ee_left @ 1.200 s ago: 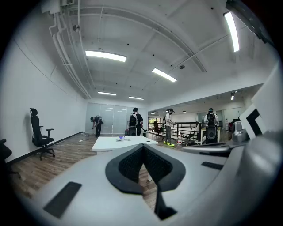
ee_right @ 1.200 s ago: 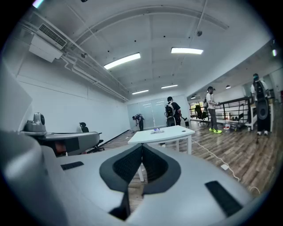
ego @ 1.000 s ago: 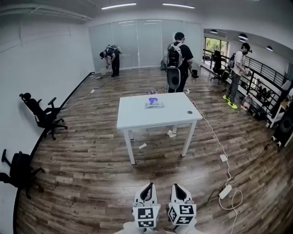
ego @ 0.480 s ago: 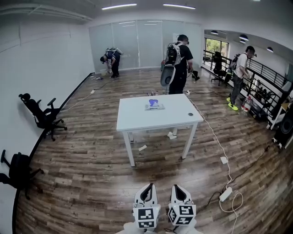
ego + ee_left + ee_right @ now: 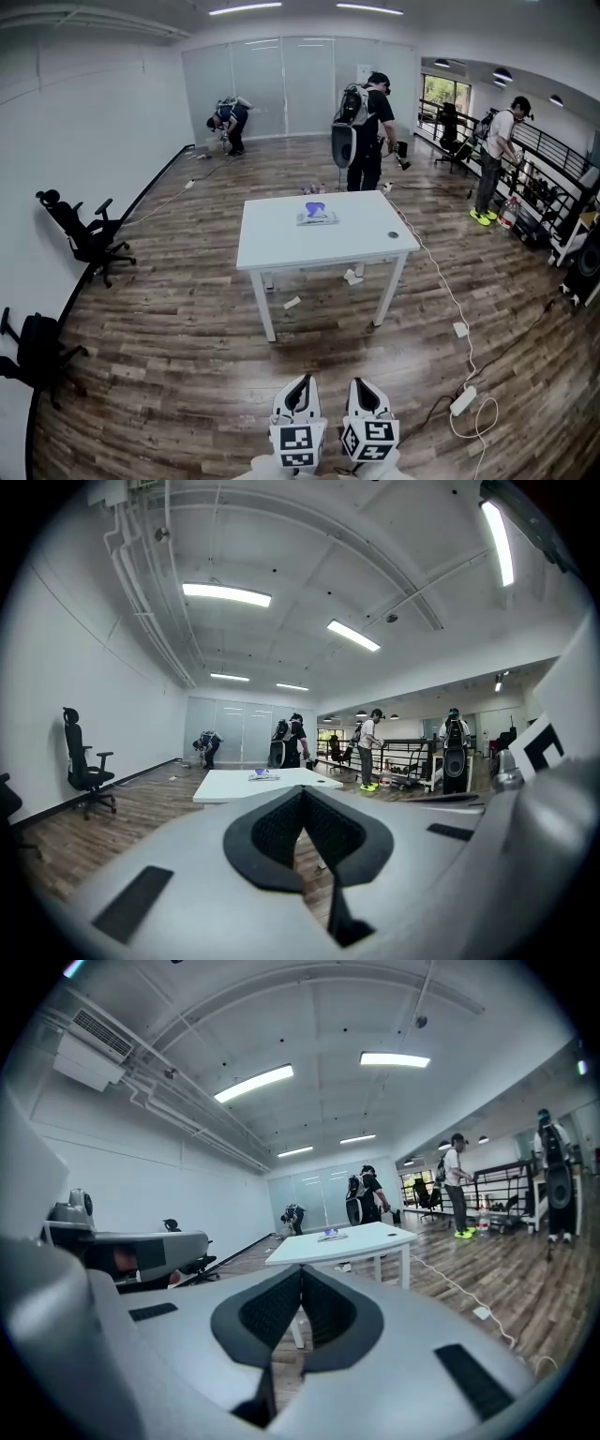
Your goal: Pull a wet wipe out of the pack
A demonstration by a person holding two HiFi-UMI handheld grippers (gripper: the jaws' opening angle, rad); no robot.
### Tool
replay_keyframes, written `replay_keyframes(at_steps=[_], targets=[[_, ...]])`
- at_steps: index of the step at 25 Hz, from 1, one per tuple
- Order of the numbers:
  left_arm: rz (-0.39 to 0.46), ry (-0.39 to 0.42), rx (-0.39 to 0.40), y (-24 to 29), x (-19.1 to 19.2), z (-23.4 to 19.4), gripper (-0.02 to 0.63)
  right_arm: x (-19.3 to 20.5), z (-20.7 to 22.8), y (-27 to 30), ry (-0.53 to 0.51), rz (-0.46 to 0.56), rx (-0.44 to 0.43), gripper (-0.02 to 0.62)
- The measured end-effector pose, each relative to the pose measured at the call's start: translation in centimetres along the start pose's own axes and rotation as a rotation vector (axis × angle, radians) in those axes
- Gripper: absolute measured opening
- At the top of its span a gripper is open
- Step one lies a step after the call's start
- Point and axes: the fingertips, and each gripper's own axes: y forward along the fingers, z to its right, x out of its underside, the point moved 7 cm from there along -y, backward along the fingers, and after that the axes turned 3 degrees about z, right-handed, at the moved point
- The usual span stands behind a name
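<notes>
The wet wipe pack (image 5: 316, 216) lies flat with a purple patch on top, on the far half of a white table (image 5: 281, 251) in the middle of the room. Both grippers are at the bottom of the head view, side by side, well short of the table. My left gripper (image 5: 302, 382) is shut with nothing in it, and so is my right gripper (image 5: 364, 383). In the left gripper view the jaws (image 5: 302, 794) meet, with the pack (image 5: 261, 774) far ahead. In the right gripper view the shut jaws (image 5: 302, 1271) point toward the table (image 5: 352, 1241) and the pack (image 5: 330, 1234).
A small dark disc (image 5: 393, 234) lies near the table's right edge. Paper scraps (image 5: 352, 277) lie under the table. A power strip (image 5: 461, 398) and cable trail on the floor at right. Two office chairs (image 5: 89, 236) stand by the left wall. A person with a backpack (image 5: 361, 131) stands behind the table.
Both grippers have drifted slightly toward the table, still shut and side by side. The person behind the table has stepped and turned; the person at right has shifted a little.
</notes>
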Motion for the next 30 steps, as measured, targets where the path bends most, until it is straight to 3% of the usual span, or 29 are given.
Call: replay_keyframes(at_steps=[21, 30], targets=[[0.027, 0.011, 0.015, 9.8, -1.5, -2.9, 0.0, -3.5, 2.2, 9.5, 0.007, 0.035, 0.005, 0.009], [0.003, 0.011, 0.027, 12.2, -0.5, -4.1, 0.0, -2.7, 2.7, 12.2, 0.033, 0.011, 0.026, 0.009]])
